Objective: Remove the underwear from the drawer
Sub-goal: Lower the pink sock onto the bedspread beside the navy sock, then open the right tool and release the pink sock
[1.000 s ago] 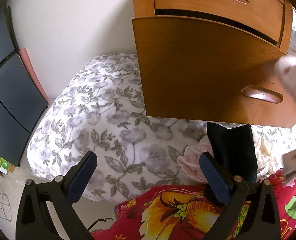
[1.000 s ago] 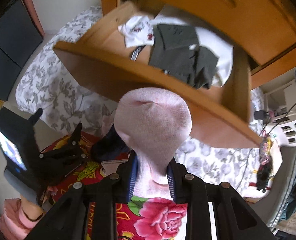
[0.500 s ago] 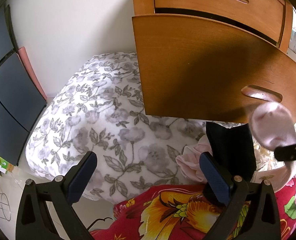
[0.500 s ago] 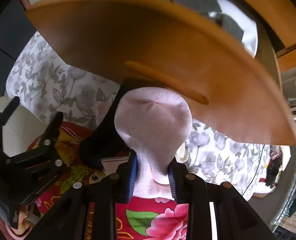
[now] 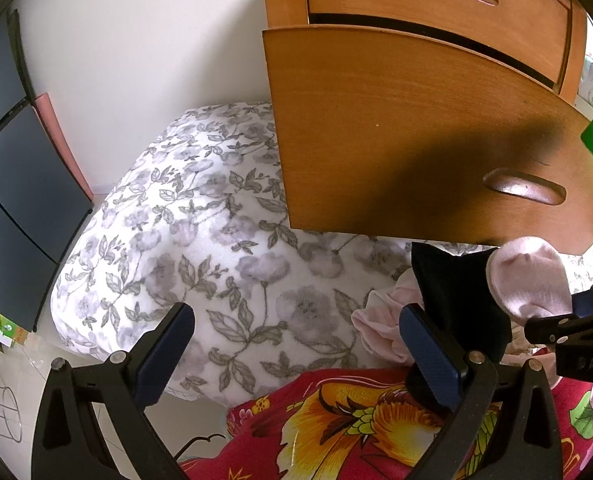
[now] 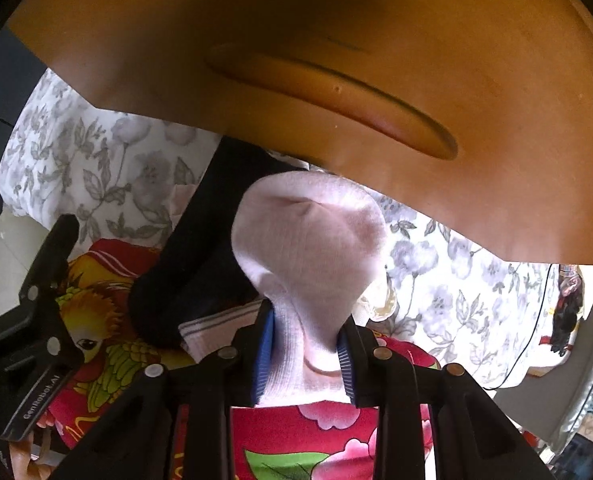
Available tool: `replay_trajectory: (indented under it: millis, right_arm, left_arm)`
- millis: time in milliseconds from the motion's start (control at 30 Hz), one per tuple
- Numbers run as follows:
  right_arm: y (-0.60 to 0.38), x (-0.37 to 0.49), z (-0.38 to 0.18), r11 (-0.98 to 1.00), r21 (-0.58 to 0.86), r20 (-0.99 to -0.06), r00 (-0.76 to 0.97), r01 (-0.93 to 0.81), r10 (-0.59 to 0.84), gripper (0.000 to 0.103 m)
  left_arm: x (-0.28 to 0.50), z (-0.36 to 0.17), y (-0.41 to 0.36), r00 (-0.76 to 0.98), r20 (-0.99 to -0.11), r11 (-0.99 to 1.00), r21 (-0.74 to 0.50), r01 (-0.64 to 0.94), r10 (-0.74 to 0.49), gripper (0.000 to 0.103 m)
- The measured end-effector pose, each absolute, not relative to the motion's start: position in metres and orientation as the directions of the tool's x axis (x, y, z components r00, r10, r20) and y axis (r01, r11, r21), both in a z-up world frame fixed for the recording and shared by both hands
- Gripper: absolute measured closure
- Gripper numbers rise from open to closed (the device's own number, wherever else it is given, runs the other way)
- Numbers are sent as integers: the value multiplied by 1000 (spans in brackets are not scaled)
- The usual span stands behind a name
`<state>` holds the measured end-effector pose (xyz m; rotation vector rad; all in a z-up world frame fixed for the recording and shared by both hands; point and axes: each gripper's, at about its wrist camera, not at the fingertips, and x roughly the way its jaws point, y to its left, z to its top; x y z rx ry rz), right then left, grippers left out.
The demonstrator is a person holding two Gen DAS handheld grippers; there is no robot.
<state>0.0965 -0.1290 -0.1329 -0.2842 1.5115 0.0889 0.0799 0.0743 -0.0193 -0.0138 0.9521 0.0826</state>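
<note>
Pink sock low under the drawer front

My right gripper (image 6: 305,354) is letting go — the pink sock (image 6: 308,240) sits between its pads, below the drawer front (image 6: 336,60). My left gripper (image 5: 296,350) gapes empty.

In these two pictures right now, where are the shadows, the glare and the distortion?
Left wrist view: a dark shadow falls across the drawer front near its handle; a green glow flares at the right edge; fisheye bends the straight wood edges. Right wrist view: the drawer front is dim at the top, strongly curved; the pink garment is evenly lit, sharp.
</note>
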Motion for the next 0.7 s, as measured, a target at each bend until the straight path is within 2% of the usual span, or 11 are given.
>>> replay_trajectory:
  millis: [33, 100, 400, 600, 700]
  right_arm:
    - [-129, 97, -131, 964, -127, -991, 64, -234, -115, 63]
    - [-128, 97, -127, 963, -113, -993, 65, -244, -100, 47]
    - [-131, 93, -103, 966, -98, -991, 111, -238, -73, 47]
    - [-142, 80, -76, 972, -95, -970, 239, -215, -42, 46]
    - [-152, 66, -72, 985, -35, -953, 301, -167, 17, 46]
  left_arm:
    - [80, -19, 74, 577, -814, 997, 25, -76, 65, 1]
    - [80, -19, 75, 577, -814, 997, 25, -76, 65, 1]
    - [80, -19, 75, 577, -814, 997, 25, -77, 65, 1]
    - [79, -19, 74, 578, -813, 997, 28, -76, 67, 1]
    - [78, -20, 74, 580, -812, 997, 27, -74, 66, 1]
